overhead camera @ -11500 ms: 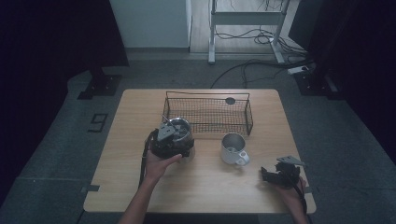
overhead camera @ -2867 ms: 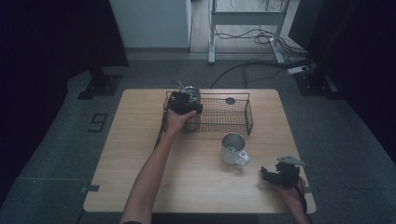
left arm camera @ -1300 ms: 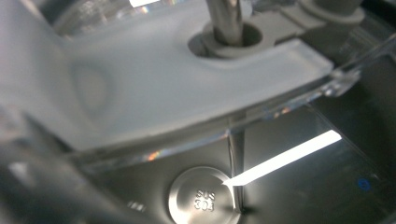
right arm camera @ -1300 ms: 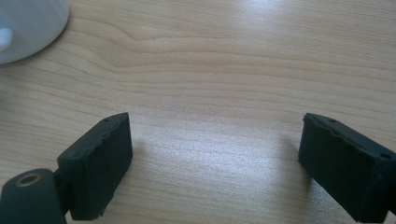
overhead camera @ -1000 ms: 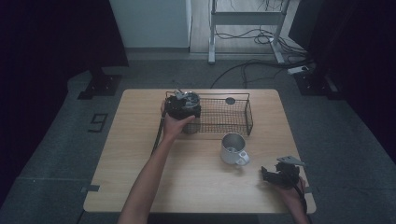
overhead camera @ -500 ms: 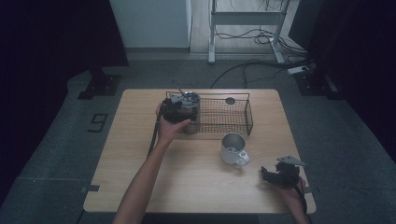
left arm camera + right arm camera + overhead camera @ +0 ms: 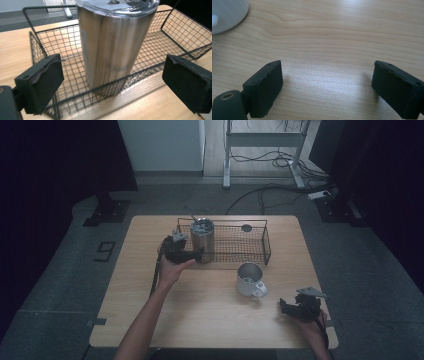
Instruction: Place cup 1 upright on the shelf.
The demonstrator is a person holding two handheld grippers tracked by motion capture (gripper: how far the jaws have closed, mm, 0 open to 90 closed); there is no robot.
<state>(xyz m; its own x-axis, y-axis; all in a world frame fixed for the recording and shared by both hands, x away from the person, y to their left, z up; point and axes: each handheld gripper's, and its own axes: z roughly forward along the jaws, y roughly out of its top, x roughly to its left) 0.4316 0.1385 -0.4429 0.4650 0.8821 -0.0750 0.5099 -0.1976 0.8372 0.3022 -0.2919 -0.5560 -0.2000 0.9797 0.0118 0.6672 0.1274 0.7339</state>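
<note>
Steel tumbler (image 7: 202, 240) with a clear lid stands upright in the left end of the black wire basket (image 7: 250, 251), which sits toward the far edge of the wooden table (image 7: 210, 315). The left gripper (image 7: 112, 86) is just outside the basket's near wall, its jaws spread wide on either side of the tumbler and touching nothing. A small dark round object (image 7: 246, 227), too small to identify, lies in the basket. A white mug (image 7: 250, 280) stands in front of the basket. The right gripper (image 7: 325, 87) rests low near the table's right corner, jaws apart over bare wood.
</note>
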